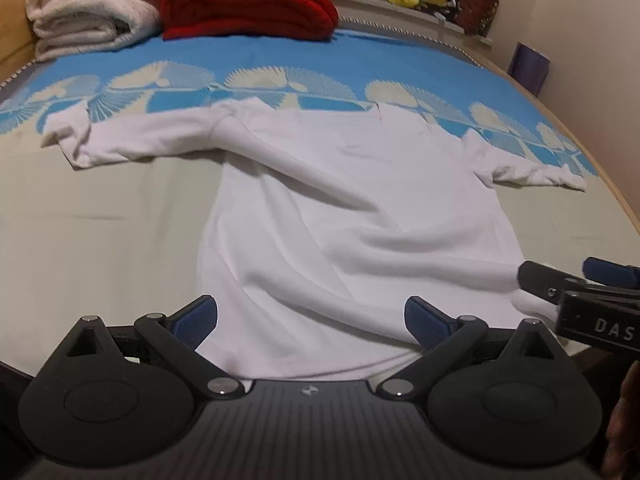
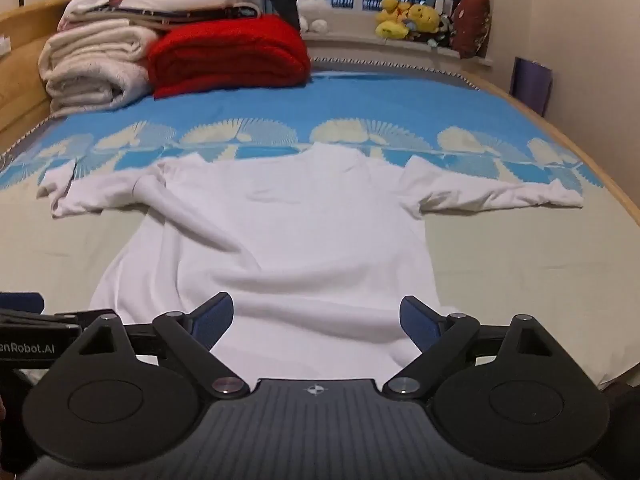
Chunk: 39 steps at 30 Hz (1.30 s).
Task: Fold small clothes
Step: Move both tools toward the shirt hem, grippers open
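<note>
White cotton top: spread flat on the bed, hem end right between both sets of jaws, collar end pointing away
Left gripper: jaws spread wide, blue pads apart over the hem, nothing pinched
Right gripper: same deal, jaws wide, hem cloth under the gap but not clamped
Hem: bunched in soft wrinkles just ahead of the pads, a bit lumpy toward the right jaw side
Left sleeve: stretched out beyond and left of the jaws, cuff crumpled
Right sleeve: stretched out beyond and right of the jaws, lying flatter
Beige sheet: either side of the top, bare
Blue bedspread: past the collar, fan-shaped cream pattern along its near edge
Red blanket: folded, far ahead and left of the jaws
Cream blanket: folded stack just left of the red one, touching it
Yellow plush toys: way at the back on the window ledge, ahead and right
</note>
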Tool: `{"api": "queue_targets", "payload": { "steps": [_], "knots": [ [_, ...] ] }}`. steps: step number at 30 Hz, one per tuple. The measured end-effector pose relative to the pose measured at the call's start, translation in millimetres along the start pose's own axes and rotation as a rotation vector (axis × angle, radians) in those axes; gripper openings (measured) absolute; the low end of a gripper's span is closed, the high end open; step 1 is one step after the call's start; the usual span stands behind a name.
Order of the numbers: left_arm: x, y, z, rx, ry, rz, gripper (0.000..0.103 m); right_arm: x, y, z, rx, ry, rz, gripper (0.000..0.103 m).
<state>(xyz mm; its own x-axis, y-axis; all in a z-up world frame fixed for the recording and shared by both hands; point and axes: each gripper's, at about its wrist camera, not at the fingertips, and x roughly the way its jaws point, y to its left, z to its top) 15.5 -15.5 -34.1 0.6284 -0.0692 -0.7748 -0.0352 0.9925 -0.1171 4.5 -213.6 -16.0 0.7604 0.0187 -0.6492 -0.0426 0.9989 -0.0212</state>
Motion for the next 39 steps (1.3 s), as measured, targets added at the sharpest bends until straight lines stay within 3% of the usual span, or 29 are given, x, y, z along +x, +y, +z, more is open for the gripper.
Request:
{"api": "queue_targets", "payload": {
  "steps": [4,39],
  "knots": [
    [-1.0,-1.9,0.2,0.019,-0.012,0.010,0.101,5.1,-1.3,-0.5,0.015,0.046,0.008,0.091],
    [-0.3,2.7,1.5,-0.006,-0.005,0.028,0.101,6.5,6.9,-1.5,-0.013,0.049,0.033,0.091]
  ]
}}
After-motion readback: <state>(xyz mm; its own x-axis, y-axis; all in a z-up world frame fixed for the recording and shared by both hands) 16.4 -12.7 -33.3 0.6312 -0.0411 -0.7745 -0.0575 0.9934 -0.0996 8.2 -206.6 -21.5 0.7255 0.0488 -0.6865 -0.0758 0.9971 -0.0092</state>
